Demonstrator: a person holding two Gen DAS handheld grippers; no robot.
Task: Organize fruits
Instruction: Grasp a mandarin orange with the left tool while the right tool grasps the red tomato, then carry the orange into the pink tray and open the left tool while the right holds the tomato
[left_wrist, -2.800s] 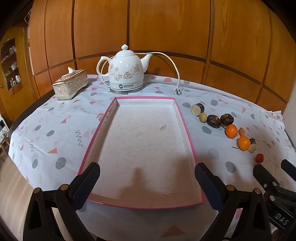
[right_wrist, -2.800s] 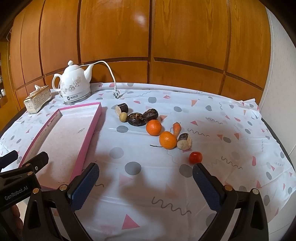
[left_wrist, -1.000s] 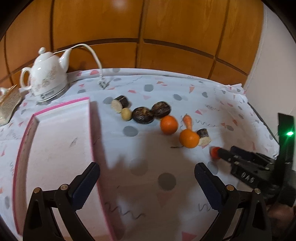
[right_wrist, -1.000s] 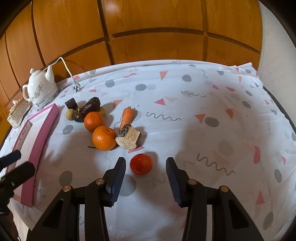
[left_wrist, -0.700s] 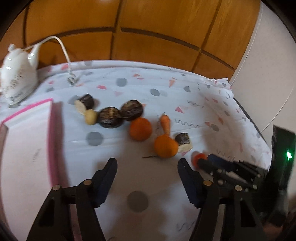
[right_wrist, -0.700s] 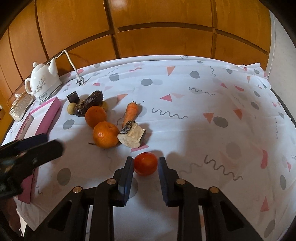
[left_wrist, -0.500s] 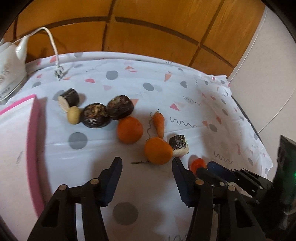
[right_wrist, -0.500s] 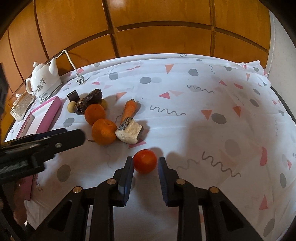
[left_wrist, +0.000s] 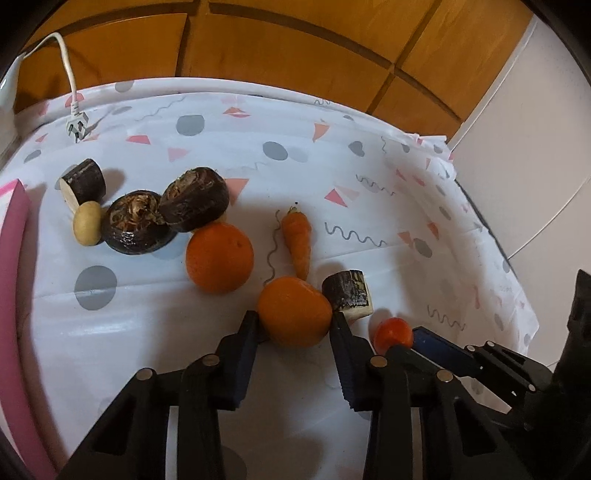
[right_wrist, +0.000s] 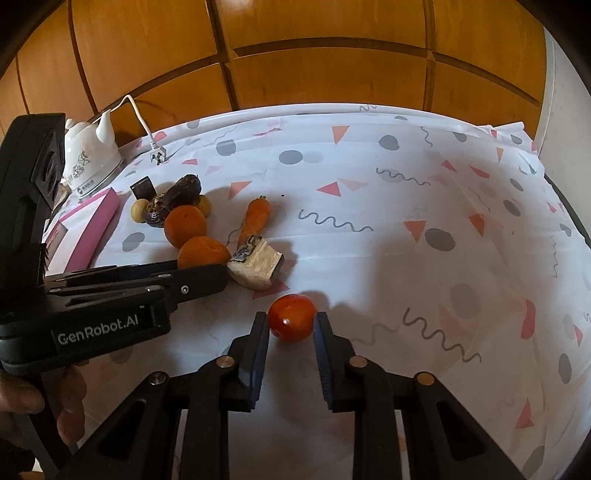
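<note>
The left gripper (left_wrist: 295, 325) is pinching the nearer orange (left_wrist: 293, 312), both pads pressing on its sides as it is sitting on the patterned tablecloth (left_wrist: 369, 184). The right gripper (right_wrist: 291, 325) is closing its jaws on the small red tomato (right_wrist: 291, 317), the pads touching or all but touching its sides; I cannot tell which. Just beyond the orange, a cut root chunk (left_wrist: 349, 295) and a carrot (left_wrist: 297, 240) are lying beside it. Farther out a second orange (left_wrist: 219, 258) is resting against two dark round roots (left_wrist: 166, 214), with a small potato (left_wrist: 86, 228) beside them. The pink tray (right_wrist: 94, 229) and white kettle (right_wrist: 90, 158) are standing farthest left
</note>
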